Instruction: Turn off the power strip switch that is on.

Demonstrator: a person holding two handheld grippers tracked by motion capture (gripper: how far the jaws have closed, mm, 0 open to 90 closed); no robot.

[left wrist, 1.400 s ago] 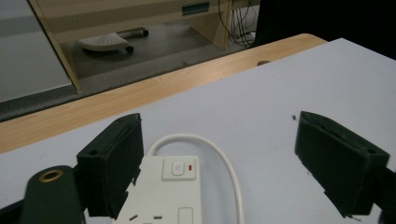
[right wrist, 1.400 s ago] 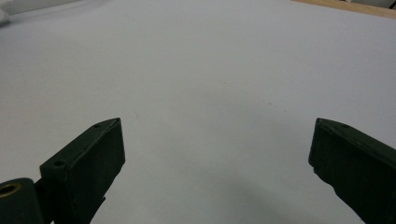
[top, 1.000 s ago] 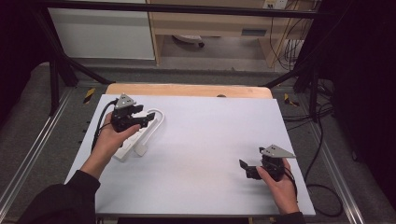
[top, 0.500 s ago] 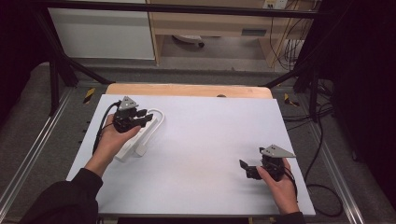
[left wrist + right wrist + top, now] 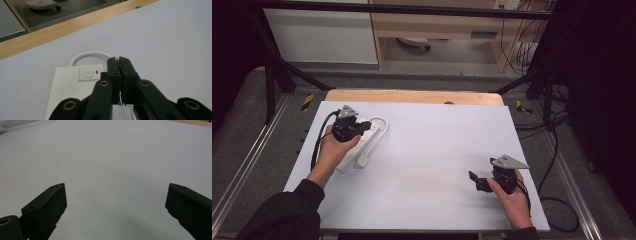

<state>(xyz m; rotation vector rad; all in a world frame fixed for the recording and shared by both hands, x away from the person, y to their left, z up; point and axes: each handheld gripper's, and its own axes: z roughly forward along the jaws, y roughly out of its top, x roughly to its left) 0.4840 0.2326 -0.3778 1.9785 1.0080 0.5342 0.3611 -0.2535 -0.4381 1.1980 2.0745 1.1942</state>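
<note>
1. Over by the table's [image 5: 427, 150] far-left corner, the left claw [image 5: 119, 61] sits with its jaws pressed together, nothing visible between them.
2. It hovers right over the white power strip [image 5: 357, 145], which lies flat on the pale table surface, running from near the left edge toward the far edge.
3. In the left gripper view, the strip's switch [image 5: 89, 73] shows beside a small red light, just to one side of the closed tips.
4. The strip's white cable [image 5: 90, 54] loops in an arc off its far end, lying on the table.
5. A white plug [image 5: 363, 160] rests just beside the strip's near side.
6. Down near the right end of the near edge, the right claw [image 5: 474, 179] is spread wide apart, holding nothing, bare tabletop between its jaws.
7. The two claws are well apart.
</note>
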